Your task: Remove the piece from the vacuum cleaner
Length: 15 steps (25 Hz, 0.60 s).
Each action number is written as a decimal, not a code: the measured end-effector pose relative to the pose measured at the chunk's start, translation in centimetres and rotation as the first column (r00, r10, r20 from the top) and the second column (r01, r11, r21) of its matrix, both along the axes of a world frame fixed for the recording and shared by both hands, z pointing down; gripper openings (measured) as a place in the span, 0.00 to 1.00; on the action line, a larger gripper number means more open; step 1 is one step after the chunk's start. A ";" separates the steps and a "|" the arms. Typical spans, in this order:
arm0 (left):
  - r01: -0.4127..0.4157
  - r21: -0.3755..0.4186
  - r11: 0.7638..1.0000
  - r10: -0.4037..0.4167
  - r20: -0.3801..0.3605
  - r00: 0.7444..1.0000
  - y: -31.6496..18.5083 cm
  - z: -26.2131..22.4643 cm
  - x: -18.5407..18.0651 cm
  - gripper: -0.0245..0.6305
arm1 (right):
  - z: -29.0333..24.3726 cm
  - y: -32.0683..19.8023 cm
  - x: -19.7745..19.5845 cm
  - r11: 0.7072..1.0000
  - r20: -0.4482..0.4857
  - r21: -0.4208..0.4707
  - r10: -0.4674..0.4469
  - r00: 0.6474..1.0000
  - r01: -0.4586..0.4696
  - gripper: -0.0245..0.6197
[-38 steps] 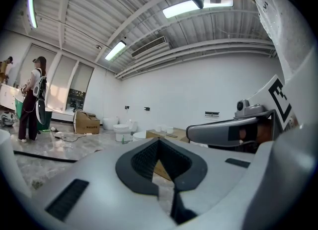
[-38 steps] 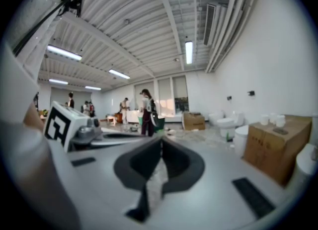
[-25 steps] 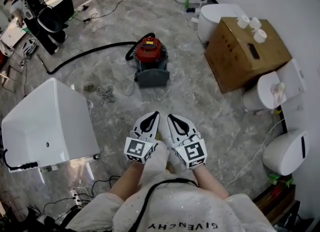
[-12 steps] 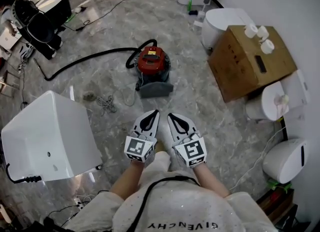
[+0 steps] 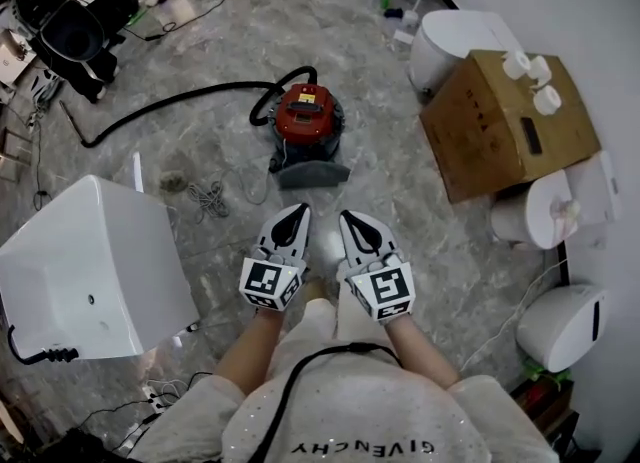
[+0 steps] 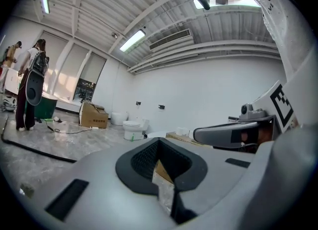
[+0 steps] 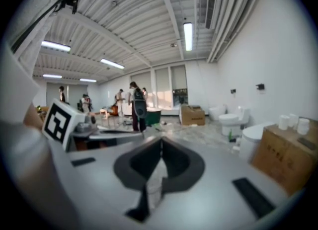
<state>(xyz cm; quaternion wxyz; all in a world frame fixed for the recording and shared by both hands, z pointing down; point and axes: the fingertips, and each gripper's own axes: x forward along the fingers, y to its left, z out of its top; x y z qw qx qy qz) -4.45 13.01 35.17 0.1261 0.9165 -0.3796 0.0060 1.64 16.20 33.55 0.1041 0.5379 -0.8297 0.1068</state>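
On the floor (image 5: 400,211), the vacuum cleaner (image 5: 308,116) sits at twelve o'clock, ahead of the left tongs (image 5: 298,213) and right tongs (image 5: 347,219), which are side by side. Its hose (image 5: 170,104) trails toward ten o'clock. A cardboard box (image 5: 500,131) stands at two o'clock and a boxy unit (image 5: 90,271) at nine.

- Shirt (image 5: 360,448) of the person, across the chest at the bottom edge of the head view: "GIVENCHY" in dark capitals, upside down as seen from above.
- Left gripper (image 5: 296,213) and right gripper (image 5: 347,218): each cube bears a black-and-white square marker, a pattern with no letters.
- Vacuum cleaner (image 5: 308,111): a small pale label on its red top, too small to read.
- Cardboard box (image 5: 500,131): a dark patch on its top face, nothing legible.
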 end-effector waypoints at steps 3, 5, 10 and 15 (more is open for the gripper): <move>0.018 -0.036 0.999 -0.019 -0.028 0.999 -1.5 1.0 -0.1 0.07 | 0.9 -1.7 0.1 0.999 -0.002 -0.019 -0.028 1.000 0.028 0.06; 0.004 -0.093 0.996 -0.013 -0.094 0.996 -2.4 1.7 0.1 0.07 | 1.5 -2.9 0.2 0.998 -0.001 -0.028 -0.050 0.999 0.050 0.06; -0.014 -0.155 0.988 -0.007 -0.134 0.991 -4.5 3.7 1.2 0.07 | 4.3 -5.6 0.7 0.991 0.018 -0.086 -0.102 0.995 0.103 0.06; 0.007 -0.197 0.980 -0.025 -0.087 0.996 -7.4 6.1 2.6 0.07 | 6.4 -8.8 1.3 0.977 0.020 -0.122 -0.174 0.985 0.175 0.06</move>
